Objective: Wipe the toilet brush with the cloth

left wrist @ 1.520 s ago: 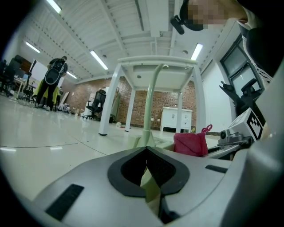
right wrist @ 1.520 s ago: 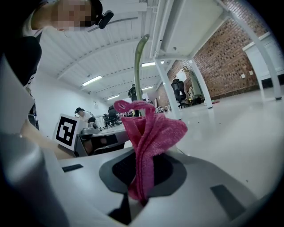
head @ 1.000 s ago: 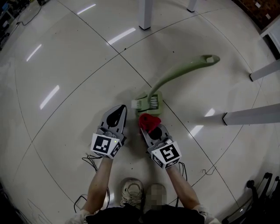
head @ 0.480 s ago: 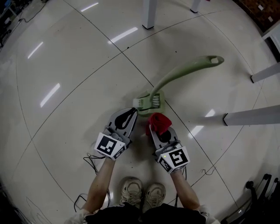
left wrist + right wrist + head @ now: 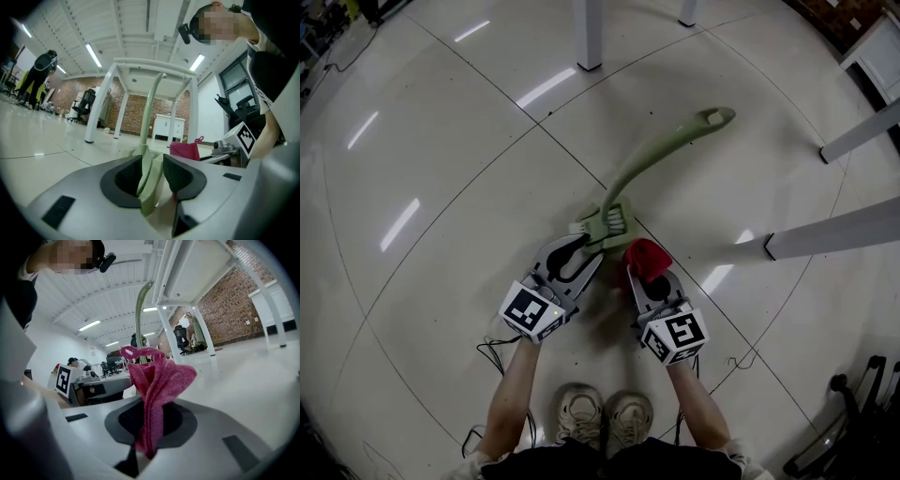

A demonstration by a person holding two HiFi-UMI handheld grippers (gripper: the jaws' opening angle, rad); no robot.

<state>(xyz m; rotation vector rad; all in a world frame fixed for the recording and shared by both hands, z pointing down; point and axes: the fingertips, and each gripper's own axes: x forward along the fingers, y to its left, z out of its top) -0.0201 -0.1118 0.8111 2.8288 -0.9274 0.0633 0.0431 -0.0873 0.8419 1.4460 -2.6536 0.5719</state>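
Note:
The green toilet brush [image 5: 656, 155] lies on the floor, its head [image 5: 605, 223] nearest me and its long handle running up and to the right. My left gripper [image 5: 586, 251] is at the head. Its jaws are opening with the green head [image 5: 151, 180] between them, against the left pad and clear of the right one. The handle [image 5: 151, 112] rises ahead in the left gripper view. My right gripper [image 5: 645, 267] sits just right of the head, shut on the red cloth [image 5: 645, 255], which bunches up out of its jaws [image 5: 157, 380].
White table legs [image 5: 589, 33] stand at the far side and white bars [image 5: 830, 234] lie at the right. A thin cable [image 5: 492, 347] trails on the floor by my left arm. My shoes [image 5: 605, 412] are below. A dark chair base [image 5: 853, 412] is at the bottom right.
Both grippers moved forward toward the brush head. The left one swung right, reached the head and parted its jaws around it. The cloth stayed in the right gripper.

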